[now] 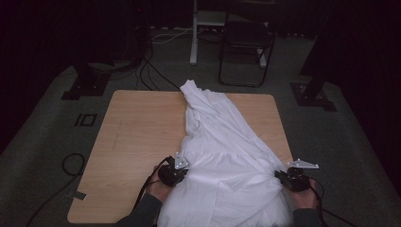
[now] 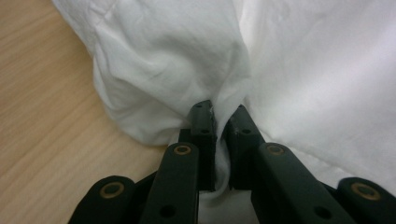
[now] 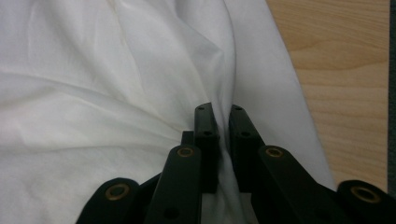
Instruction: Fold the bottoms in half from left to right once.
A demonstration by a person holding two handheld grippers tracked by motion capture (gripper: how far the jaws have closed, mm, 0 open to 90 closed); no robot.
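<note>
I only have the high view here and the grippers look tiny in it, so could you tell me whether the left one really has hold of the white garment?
Observer: Yes. In the left gripper view the left gripper has its jaws shut on a bunched fold of the white garment.
Operator: Thank you. And the right one, please?
Observer: The right gripper is likewise shut, with a ridge of cloth running up from between its jaws.
Operator: How close is that grip to the garment's edge?
Observer: Close: in the right gripper view the cloth's edge runs just beyond the jaws, with bare wooden table past it.
</note>
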